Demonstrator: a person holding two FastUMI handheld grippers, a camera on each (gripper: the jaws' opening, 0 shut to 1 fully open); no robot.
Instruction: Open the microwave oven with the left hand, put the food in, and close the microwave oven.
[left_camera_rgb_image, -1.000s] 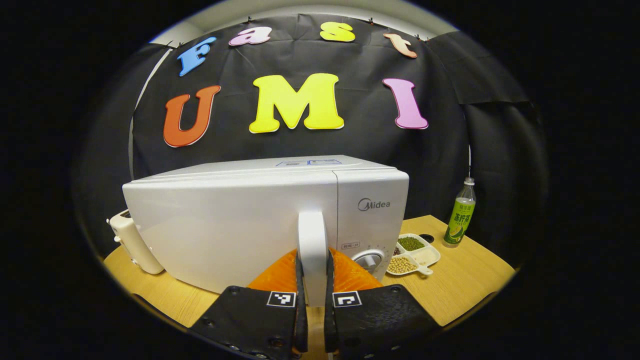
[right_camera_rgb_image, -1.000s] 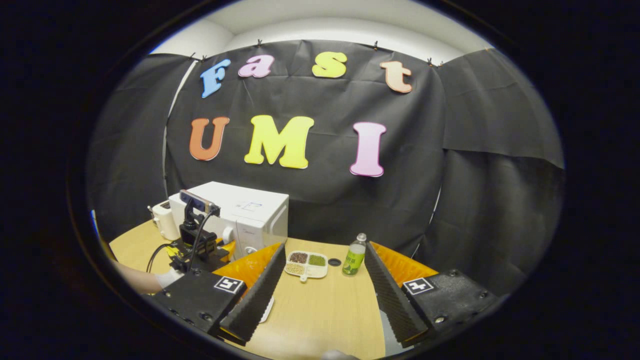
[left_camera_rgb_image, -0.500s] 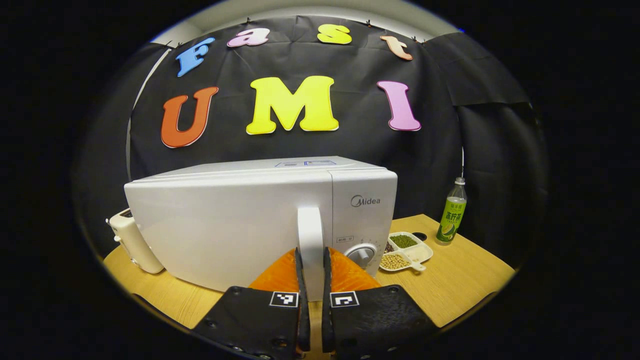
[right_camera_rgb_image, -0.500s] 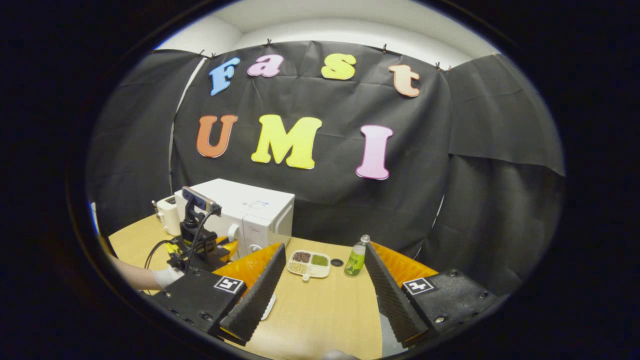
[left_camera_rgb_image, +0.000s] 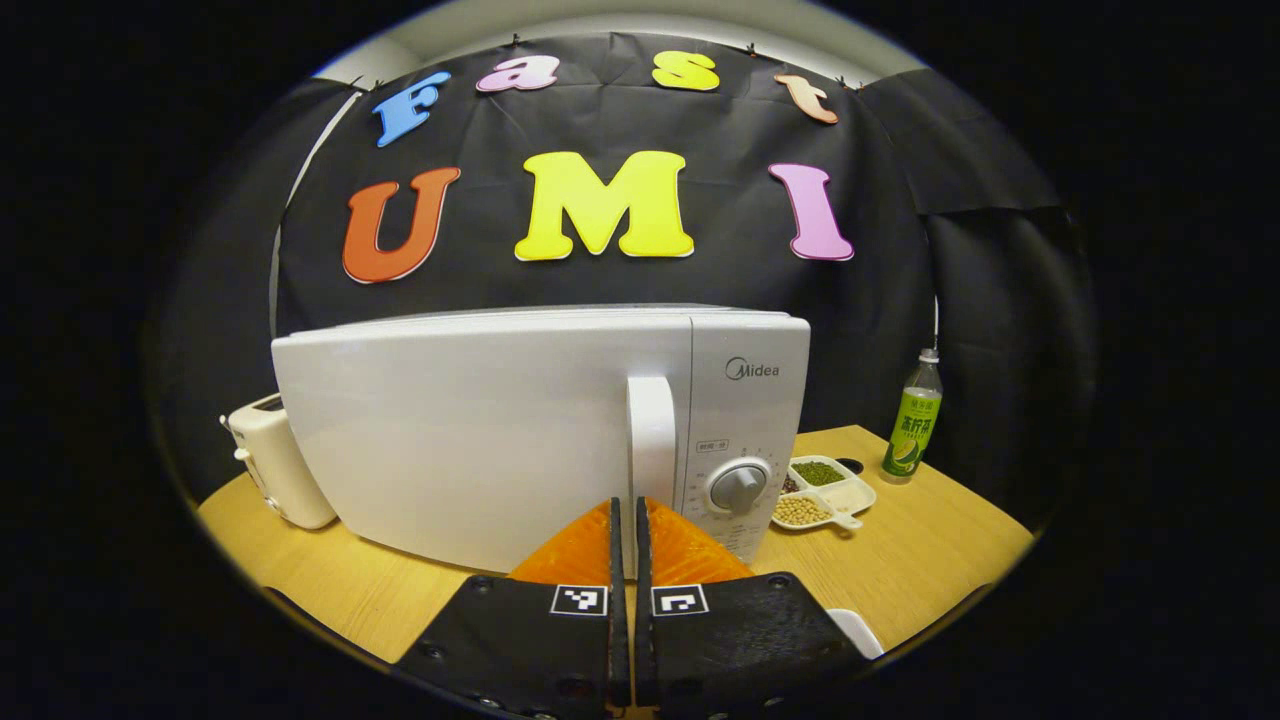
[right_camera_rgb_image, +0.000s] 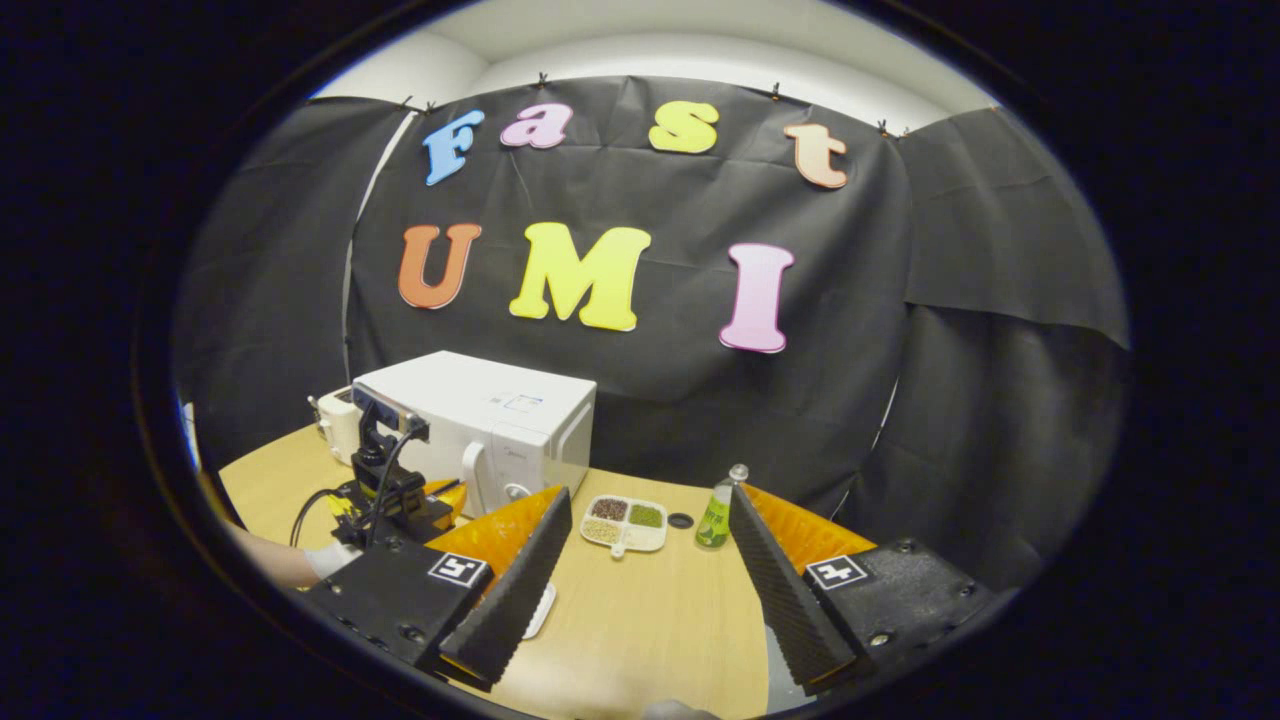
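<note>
1. Black cloth backs a wooden table (left_camera_rgb_image: 930, 560) carrying the microwave oven (left_camera_rgb_image: 480, 430), a toaster (left_camera_rgb_image: 272, 460), a divided dish of beans (left_camera_rgb_image: 822, 490) and a green bottle (left_camera_rgb_image: 913, 420).
2. Directly ahead of the left gripper (left_camera_rgb_image: 625, 545), whose fingers are pressed together on nothing, stands the door handle (left_camera_rgb_image: 652, 435); the door looks shut.
3. Opening, loading and closing appear undone.
4. Right gripper (right_camera_rgb_image: 645, 560) is spread wide and empty; the food is possibly the dish beyond its fingertips.
5. "Midea" marks the oven's panel.
</note>
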